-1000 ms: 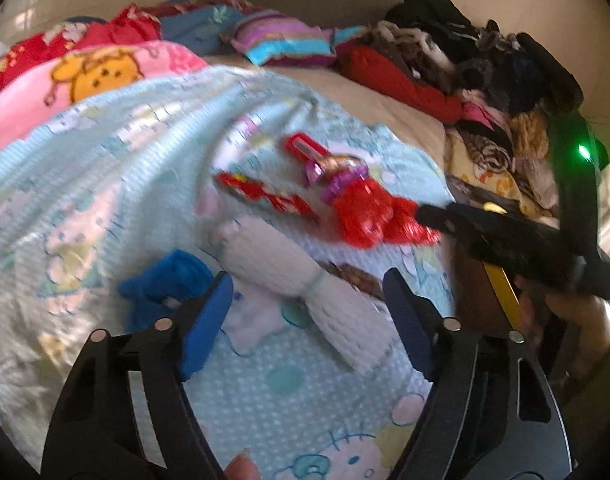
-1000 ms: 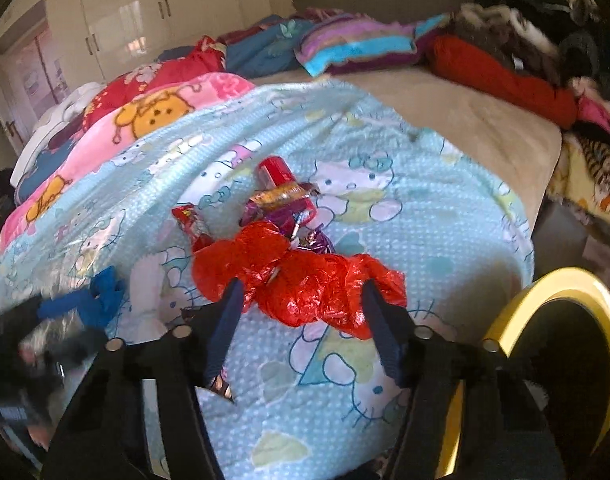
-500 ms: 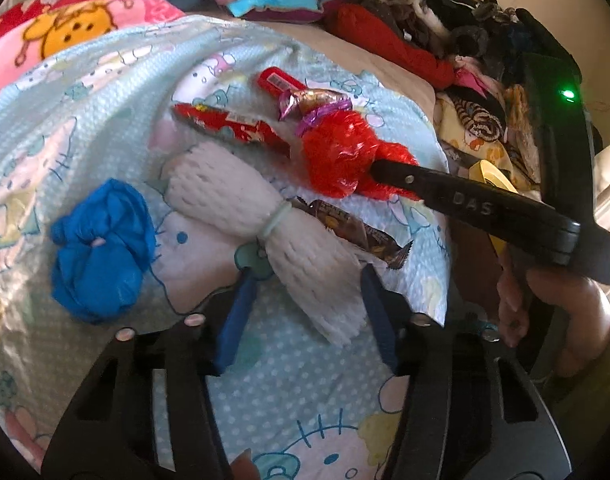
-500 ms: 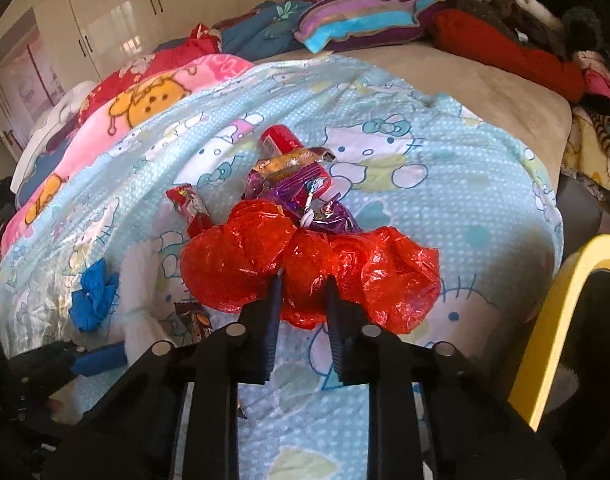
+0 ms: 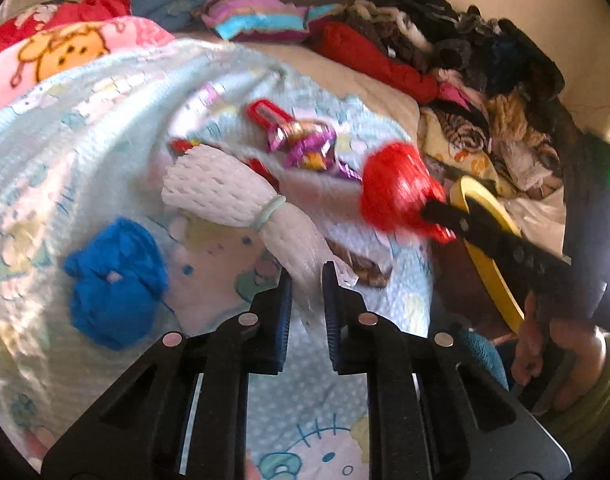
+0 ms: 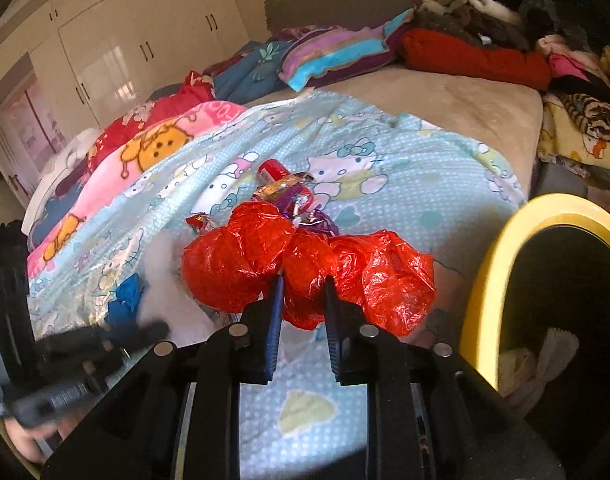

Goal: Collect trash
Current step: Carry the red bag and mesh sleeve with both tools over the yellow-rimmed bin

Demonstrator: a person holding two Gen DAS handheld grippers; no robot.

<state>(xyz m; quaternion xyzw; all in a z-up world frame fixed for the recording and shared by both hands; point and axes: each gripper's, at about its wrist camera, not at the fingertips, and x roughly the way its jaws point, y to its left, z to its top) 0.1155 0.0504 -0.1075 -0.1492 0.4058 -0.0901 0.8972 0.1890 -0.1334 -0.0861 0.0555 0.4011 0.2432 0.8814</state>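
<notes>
**A:** Why is the red plastic bag bunched up like that?

**B:** The right gripper is clamped on its crumpled middle, so both loose ends balloon out to either side. It seems lifted just off the Hello Kitty blanket, near the yellow-rimmed bin at the bed's edge, which is probably its destination.

**A:** And the left gripper?

**B:** Its fingers are drawn together on the narrow tail of the white foam fruit net, below the pale elastic band that cinches it. Pinching the thin end makes sense: the wider half would not fit between the jaws.

**A:** So each hand carries one piece?

**B:** That appears to be the idea, one trip to the bin for two items.

**A:** What stays on the blanket?

**B:** A crumpled blue bag just beside the net, a brown snack wrapper partly under it, and farther off a purple foil wrapper and a red packet. The clothes pile lies well apart.
</notes>
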